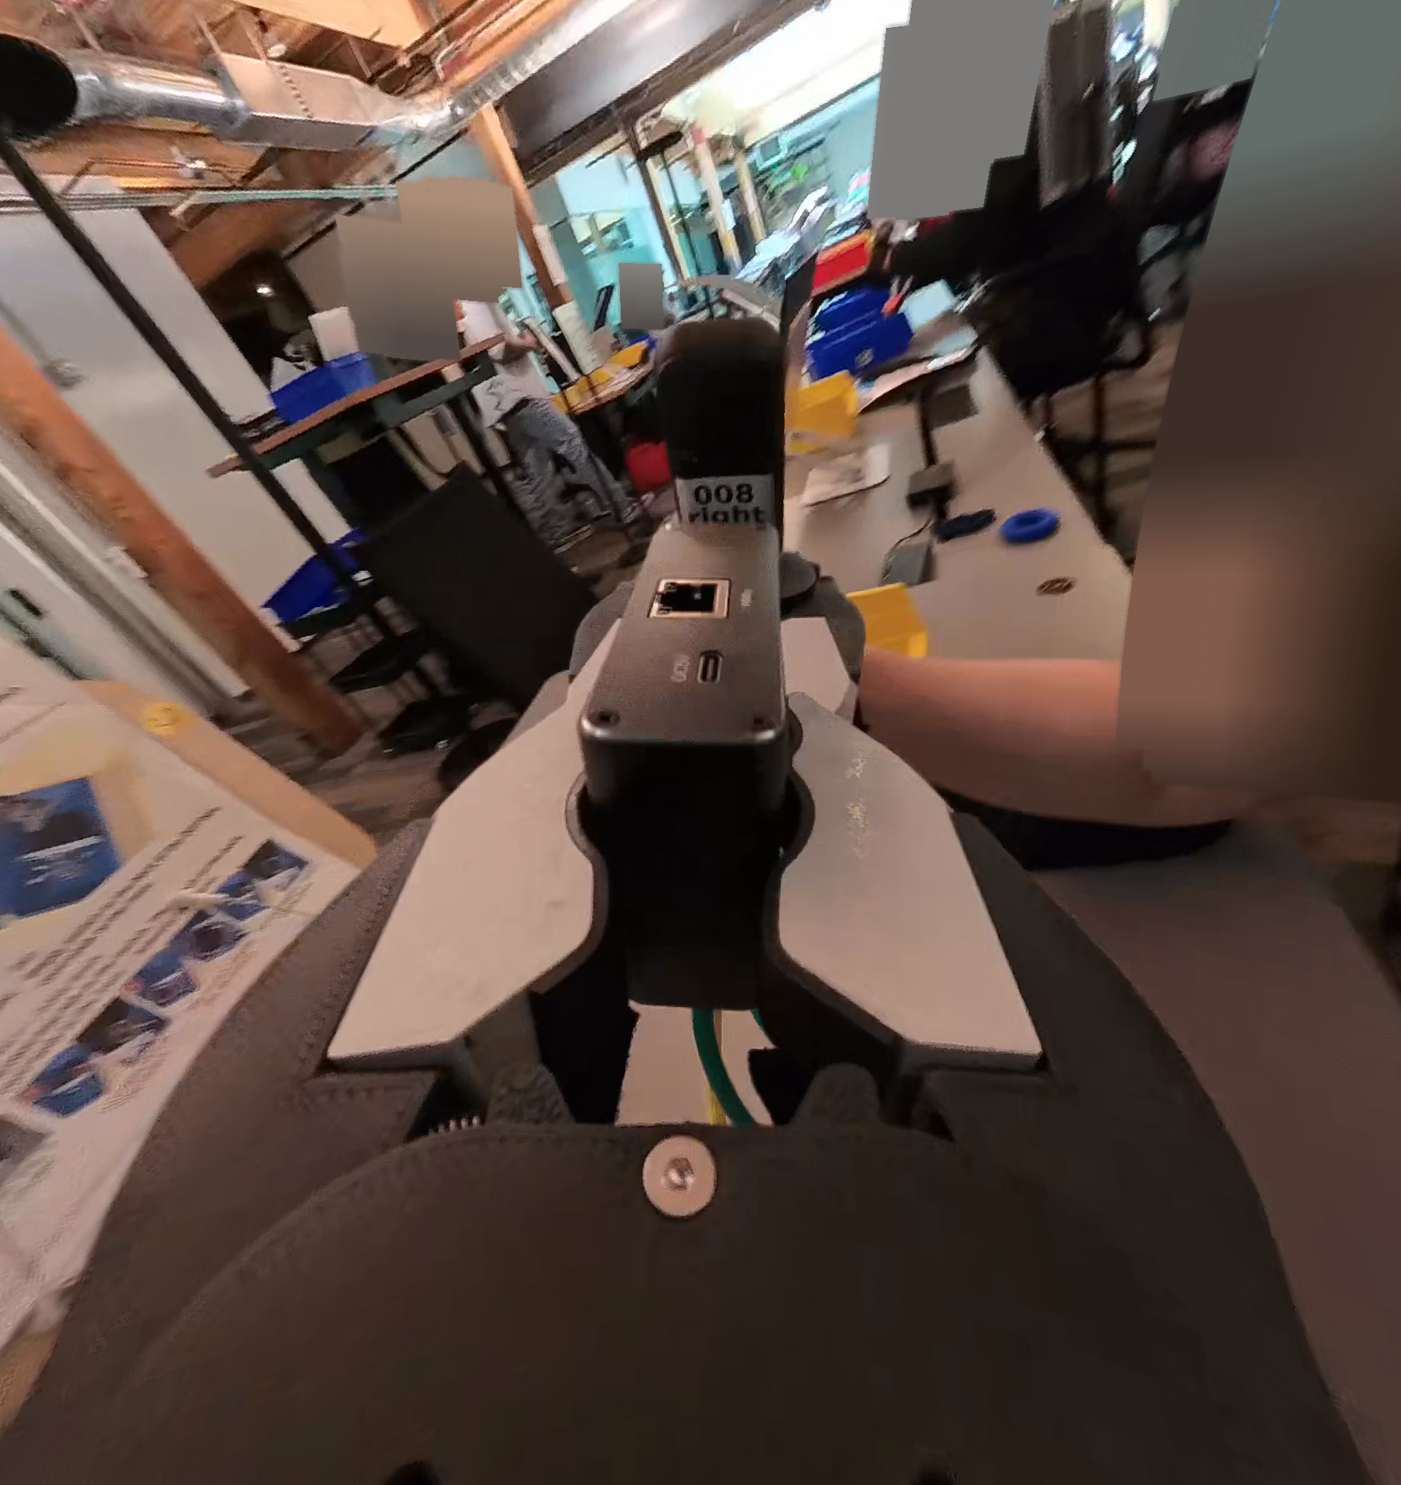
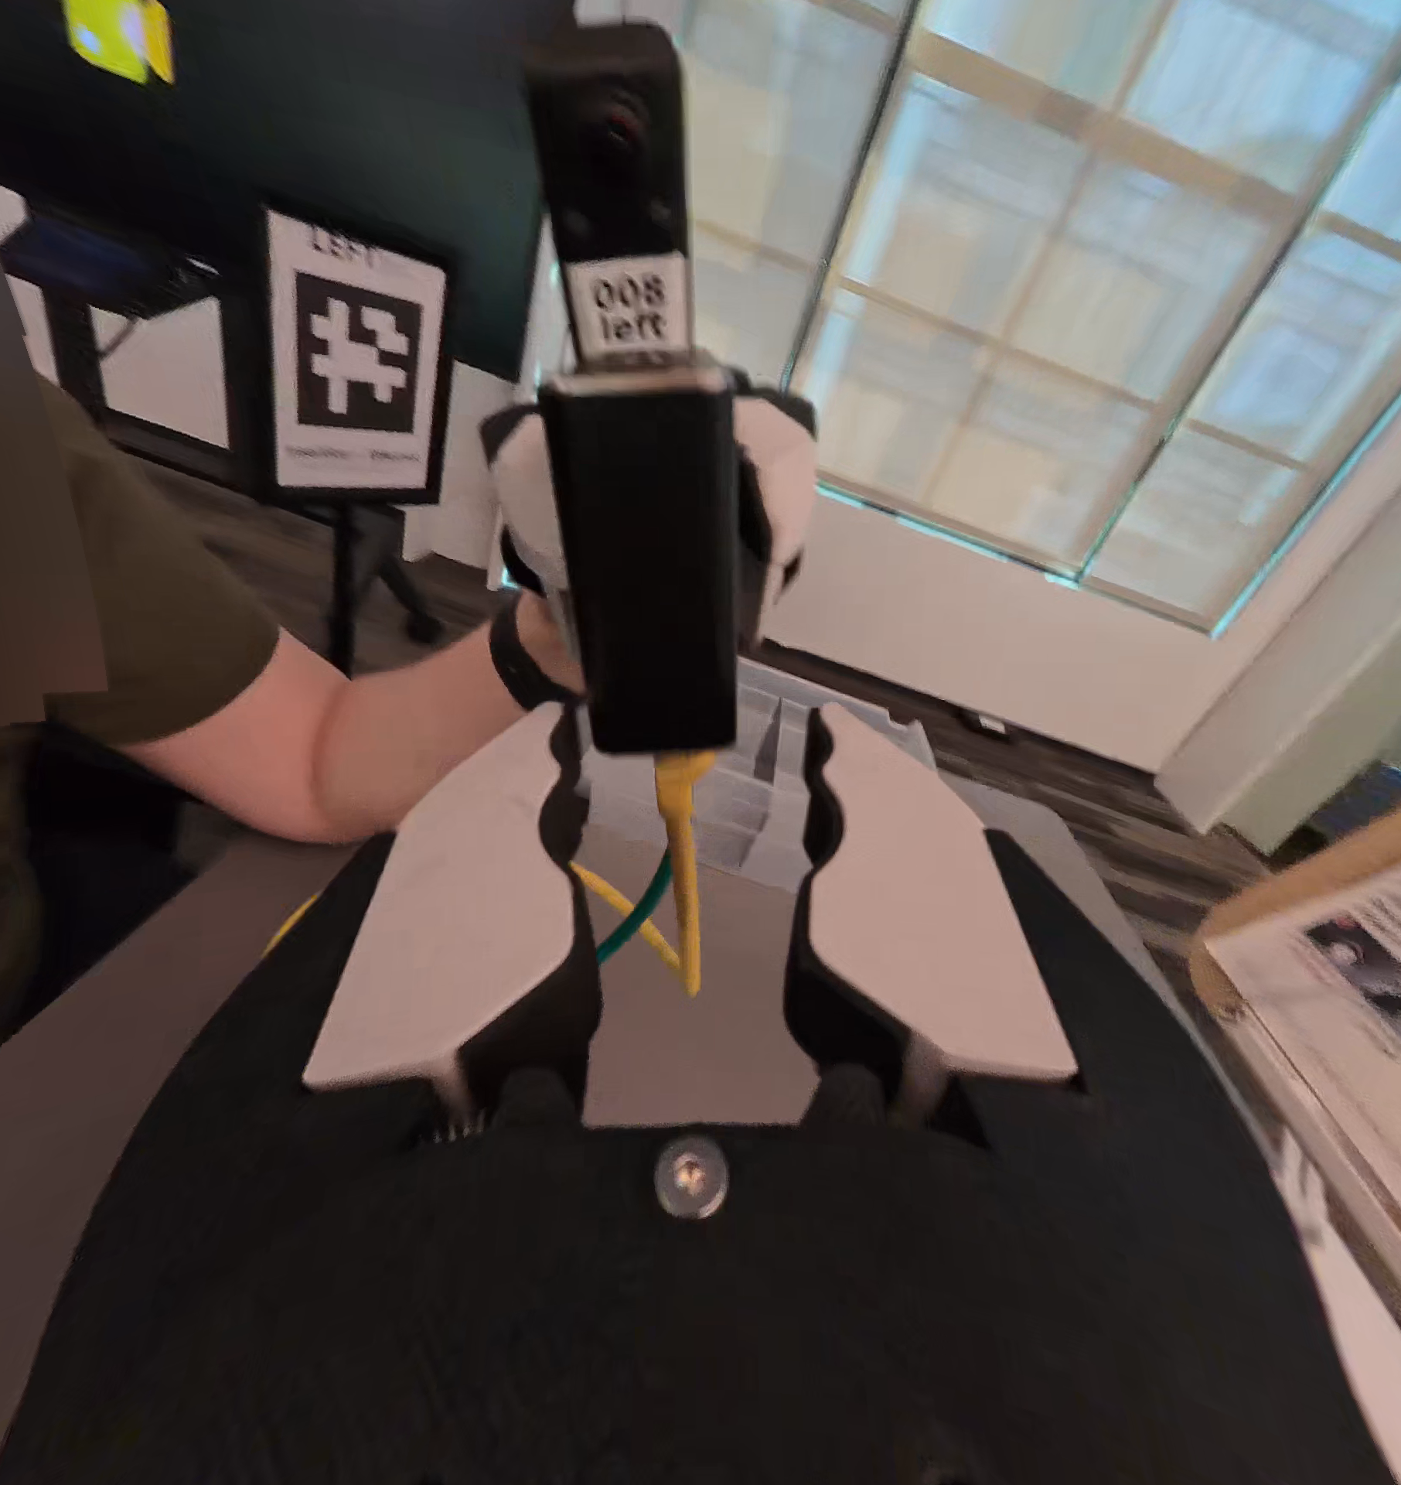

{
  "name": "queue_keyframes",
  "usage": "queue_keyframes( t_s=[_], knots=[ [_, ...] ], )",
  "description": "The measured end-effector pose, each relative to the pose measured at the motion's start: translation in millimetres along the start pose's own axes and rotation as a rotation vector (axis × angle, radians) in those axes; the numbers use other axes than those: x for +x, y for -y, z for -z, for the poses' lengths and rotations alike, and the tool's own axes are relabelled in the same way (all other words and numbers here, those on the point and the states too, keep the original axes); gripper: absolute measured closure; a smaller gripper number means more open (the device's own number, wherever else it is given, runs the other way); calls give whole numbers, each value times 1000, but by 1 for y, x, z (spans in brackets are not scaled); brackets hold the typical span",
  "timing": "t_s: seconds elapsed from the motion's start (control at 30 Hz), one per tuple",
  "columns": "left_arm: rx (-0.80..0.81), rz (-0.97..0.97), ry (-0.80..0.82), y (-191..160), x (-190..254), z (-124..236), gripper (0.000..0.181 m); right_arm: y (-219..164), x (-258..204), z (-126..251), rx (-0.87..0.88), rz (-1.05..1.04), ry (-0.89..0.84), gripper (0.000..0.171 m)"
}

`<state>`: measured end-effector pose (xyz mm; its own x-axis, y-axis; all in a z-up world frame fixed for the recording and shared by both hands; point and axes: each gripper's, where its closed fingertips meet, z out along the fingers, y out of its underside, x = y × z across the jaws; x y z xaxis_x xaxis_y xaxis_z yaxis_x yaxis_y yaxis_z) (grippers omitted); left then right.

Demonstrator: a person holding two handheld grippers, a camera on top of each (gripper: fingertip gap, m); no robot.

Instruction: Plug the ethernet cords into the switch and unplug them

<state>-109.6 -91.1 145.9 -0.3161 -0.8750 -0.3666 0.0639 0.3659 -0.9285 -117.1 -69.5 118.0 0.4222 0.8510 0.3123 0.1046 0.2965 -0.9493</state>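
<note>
L gripper [image 1: 685,723]: clenched on black switch [image 1: 681,771], one finger per side, box seated in the finger notches. Same grip seen from R wrist view, where L gripper [image 2: 769,482] wraps the far half of switch [image 2: 649,562]. Switch held off the grey tabletop [image 2: 681,1045], long axis running between the two grippers.

End face of switch toward R gripper [image 1: 818,611]: one ethernet port [image 1: 689,599], vacant, plus a small oval port [image 1: 709,667] just beside it.

Opposite end: yellow cord [image 2: 681,844] plugged in, boot seated against the box, cable dropping to tabletop and kinking back. Green cord [image 2: 633,924] crosses behind it; whether its plug is seated cannot be told. Both cords also glimpsed under switch in L wrist view: green [image 1: 713,1061], yellow [image 1: 713,1113].

R gripper [image 2: 693,747]: released, fingers spread wide, yellow boot between them, touching neither. Fingertips level w/ near end of switch.

Poster board [image 2: 1364,964] at the tabletop's edge, R side in R wrist view. Person's forearm [image 2: 320,763] near opposite edge, by L gripper. Black-and-white marker sign [image 2: 356,362] on stand in bkgd.
</note>
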Motion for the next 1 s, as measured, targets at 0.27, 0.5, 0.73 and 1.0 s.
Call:
queue_keyframes(
  t_s=[0.27,0.5,0.73,1.0],
  knots=[
    [-123,-32,168,-27,-30,12,125,-19,15,-3,-163,87,-115,139],
    [-504,-352,249,-75,-21,6,113,-65,22,-2,-589,316,-226,138],
    [-724,-474,344,-106,-42,4,134,-71,30,6,-705,415,-307,138],
    [-512,-422,436,-61,-51,24,144,-48,52,30,-393,223,-350,107]
  ],
)
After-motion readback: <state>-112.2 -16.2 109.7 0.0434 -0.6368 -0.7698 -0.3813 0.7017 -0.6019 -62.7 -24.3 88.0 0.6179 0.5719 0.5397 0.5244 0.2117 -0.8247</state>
